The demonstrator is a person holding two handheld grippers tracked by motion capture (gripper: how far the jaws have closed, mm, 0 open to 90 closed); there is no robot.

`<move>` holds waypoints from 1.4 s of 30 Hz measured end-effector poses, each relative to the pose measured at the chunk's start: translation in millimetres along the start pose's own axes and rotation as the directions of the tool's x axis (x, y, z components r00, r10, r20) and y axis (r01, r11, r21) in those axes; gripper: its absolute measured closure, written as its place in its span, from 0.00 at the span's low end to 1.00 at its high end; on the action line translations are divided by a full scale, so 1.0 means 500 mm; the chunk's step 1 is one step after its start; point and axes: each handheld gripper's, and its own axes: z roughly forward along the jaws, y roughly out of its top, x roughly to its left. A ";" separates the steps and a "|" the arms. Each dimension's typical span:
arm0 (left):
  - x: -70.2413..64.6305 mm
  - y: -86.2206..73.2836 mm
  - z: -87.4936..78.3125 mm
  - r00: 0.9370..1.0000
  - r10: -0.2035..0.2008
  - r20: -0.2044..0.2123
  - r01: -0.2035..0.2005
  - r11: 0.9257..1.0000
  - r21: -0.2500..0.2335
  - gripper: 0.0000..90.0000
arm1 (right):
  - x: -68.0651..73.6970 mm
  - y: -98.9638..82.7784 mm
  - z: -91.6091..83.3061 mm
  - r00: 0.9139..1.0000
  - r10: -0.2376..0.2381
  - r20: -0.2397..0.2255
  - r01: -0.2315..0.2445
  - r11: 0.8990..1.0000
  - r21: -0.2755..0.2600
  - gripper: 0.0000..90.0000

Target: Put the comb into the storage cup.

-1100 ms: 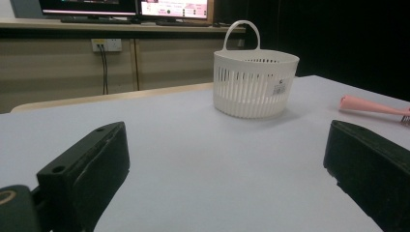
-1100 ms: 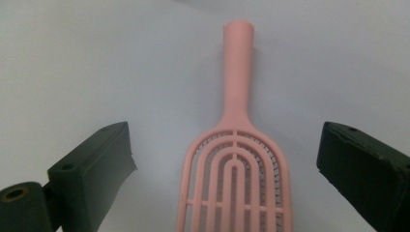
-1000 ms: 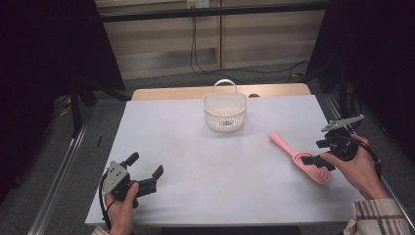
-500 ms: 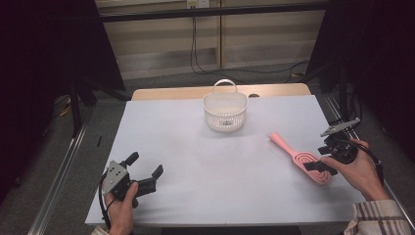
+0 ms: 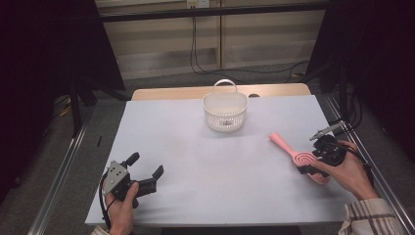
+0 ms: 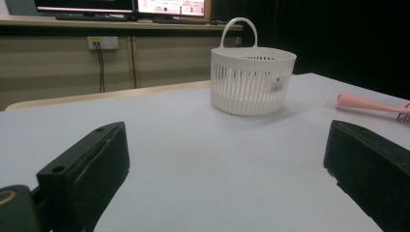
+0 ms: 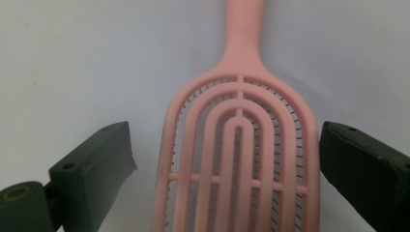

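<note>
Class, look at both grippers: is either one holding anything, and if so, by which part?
Nothing is held. The right gripper is open, its jaws either side of the pink hairbrush head without clamping it. The left gripper is open over bare table.

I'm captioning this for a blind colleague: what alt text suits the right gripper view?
A pink hairbrush lies bristles-down on a white table, its slotted head between the right gripper's two open black jaws, its handle pointing away.

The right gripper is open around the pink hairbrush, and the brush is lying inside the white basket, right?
Not quite. The right gripper is open, jaws on either side of the pink hairbrush, but the brush is not inside the white basket. It lies flat on the table, off to the basket's right. The high view shows this.
</note>
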 end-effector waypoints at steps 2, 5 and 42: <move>0.000 0.000 -0.001 1.000 0.005 0.001 -0.005 1.000 0.003 0.03 | -0.001 0.002 0.004 1.000 -0.010 0.003 0.010 1.000 0.008 0.07; 0.001 0.000 -0.001 1.000 0.006 -0.001 -0.006 1.000 0.002 0.03 | -0.004 0.003 0.009 1.000 -0.011 -0.001 0.011 1.000 0.002 0.09; 0.000 -0.002 0.002 1.000 0.024 0.003 -0.024 0.999 0.021 0.03 | 0.003 0.030 0.046 0.999 -0.016 0.043 0.010 0.991 0.134 0.18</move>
